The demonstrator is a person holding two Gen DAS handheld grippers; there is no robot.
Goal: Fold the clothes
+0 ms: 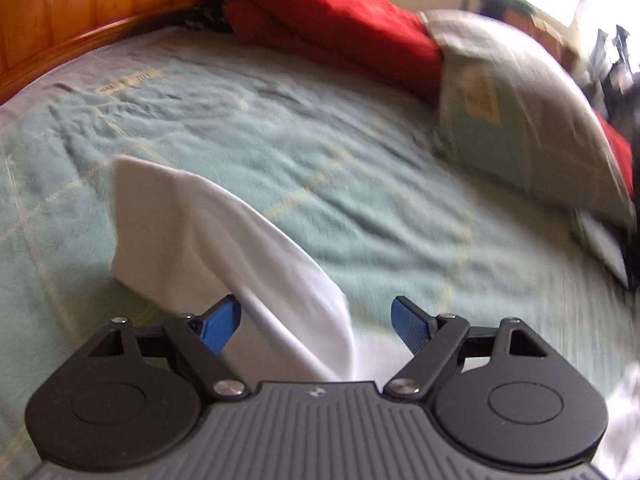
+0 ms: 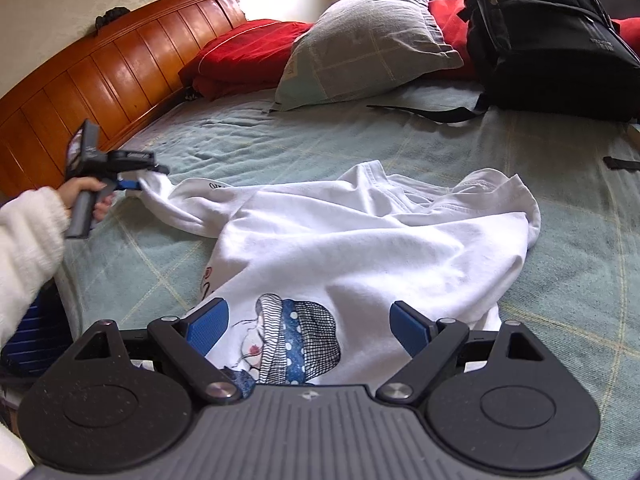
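The right gripper hovers with its jaws spread wide and released, its blue pads either side of the printed figure on the white T-shirt; nothing is between them but the cloth lying below. The left gripper also shows its jaws parted in its own view, with a fold of the shirt's sleeve running up between them. That view is motion-blurred, and whether either pad touches the cloth is hard to tell. From the right wrist view the left gripper is small and far off at the sleeve end, where the cloth is drawn up toward it; the jaws there are hidden by fabric. A hand in a cream sleeve holds its handle.

The shirt lies crumpled on the green bedspread, its hem cut off behind the right gripper's body. Beyond sit a pillow, a red quilt, a black backpack and a wooden headboard.
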